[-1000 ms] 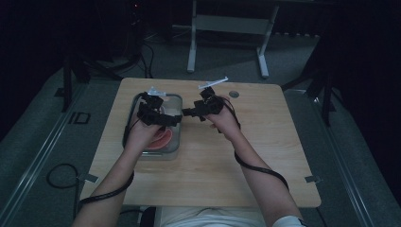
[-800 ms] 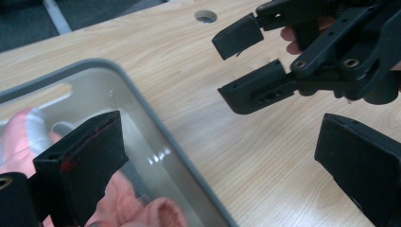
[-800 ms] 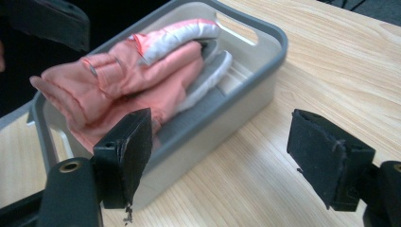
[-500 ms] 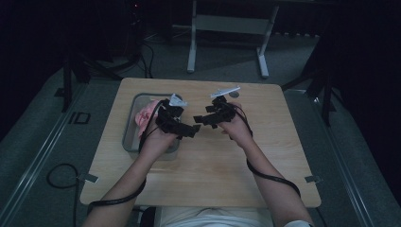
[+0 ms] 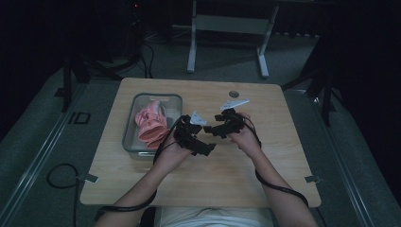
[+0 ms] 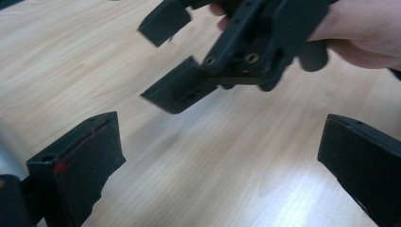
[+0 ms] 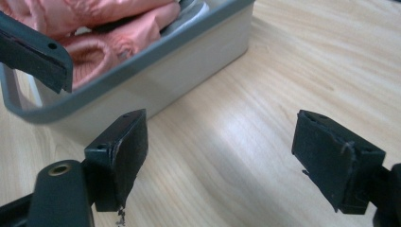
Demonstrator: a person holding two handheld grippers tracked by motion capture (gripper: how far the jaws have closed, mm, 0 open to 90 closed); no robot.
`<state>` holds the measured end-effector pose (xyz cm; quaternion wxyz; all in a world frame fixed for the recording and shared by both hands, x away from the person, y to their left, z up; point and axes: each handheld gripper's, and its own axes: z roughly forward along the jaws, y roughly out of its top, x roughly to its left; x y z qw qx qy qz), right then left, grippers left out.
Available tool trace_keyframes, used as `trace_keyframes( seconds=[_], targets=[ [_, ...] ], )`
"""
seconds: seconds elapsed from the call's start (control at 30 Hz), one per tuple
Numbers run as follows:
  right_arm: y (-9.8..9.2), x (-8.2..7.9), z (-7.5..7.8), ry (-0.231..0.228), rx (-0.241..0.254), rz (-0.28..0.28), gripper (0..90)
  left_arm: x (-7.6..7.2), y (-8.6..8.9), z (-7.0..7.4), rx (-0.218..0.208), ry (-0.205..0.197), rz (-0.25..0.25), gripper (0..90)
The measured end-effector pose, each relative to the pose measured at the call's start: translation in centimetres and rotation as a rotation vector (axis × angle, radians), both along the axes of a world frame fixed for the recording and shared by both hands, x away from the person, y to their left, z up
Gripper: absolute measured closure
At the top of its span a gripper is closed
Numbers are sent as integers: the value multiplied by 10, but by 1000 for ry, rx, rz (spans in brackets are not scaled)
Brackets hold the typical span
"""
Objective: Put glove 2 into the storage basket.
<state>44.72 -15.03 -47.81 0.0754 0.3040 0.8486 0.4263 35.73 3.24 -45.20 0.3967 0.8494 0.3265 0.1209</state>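
1. High view: the crumpled pink fabric item [image 5: 151,124] is being held inside the shallow grey rectangular metal tray [image 5: 129,126] at the left of the pale wooden table [image 5: 265,161], its long axis running near to far. The left gripper [image 5: 206,147] is being held just right of the tray's near end, the right gripper [image 5: 211,130] a little farther right; both are being kept above bare wood, close to each other, so the left one is judged the nearer to the fabric.
2. Left gripper view: its jaws are being held wide apart with nothing between them, only table beneath; the right gripper is being seen ahead, its jaws parted too.
3. Right gripper view: its jaws are being held spread and empty, while the tray and fabric are lying far-left of them, the tray wall just beyond the left jaw.
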Motion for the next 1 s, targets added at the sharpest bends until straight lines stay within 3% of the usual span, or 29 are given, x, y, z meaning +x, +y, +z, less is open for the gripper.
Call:
trace_keyframes(
  seconds=[0.17, 0.27, 0.4, 0.53, 0.6, 0.77, 1.0],
  targets=[
    [-9, -6, -14, -4, -16, -2, 189, -7, -13, -14, -17, -7, -61, 3],
    [-16, -8, -22, -2, 1, -11, 188, -11, -20, -23, 15, -18, -95, 2],
    [-22, -11, -32, -4, -15, -12, 175, -15, -27, -33, 25, -15, -118, 2],
    [-29, -15, -41, -11, -24, -19, 171, -19, -30, -41, 5, -1, -128, 2],
    [-33, -19, -46, -1, -15, -19, 171, -22, -32, -47, -2, 4, -159, 2],
    [-42, -28, -57, -11, -56, -30, 168, -28, -38, -63, 30, 9, -204, 2],
    [-51, -33, -63, -32, -74, -43, 140, -33, -44, -77, 71, -3, -220, 2]
  ],
)
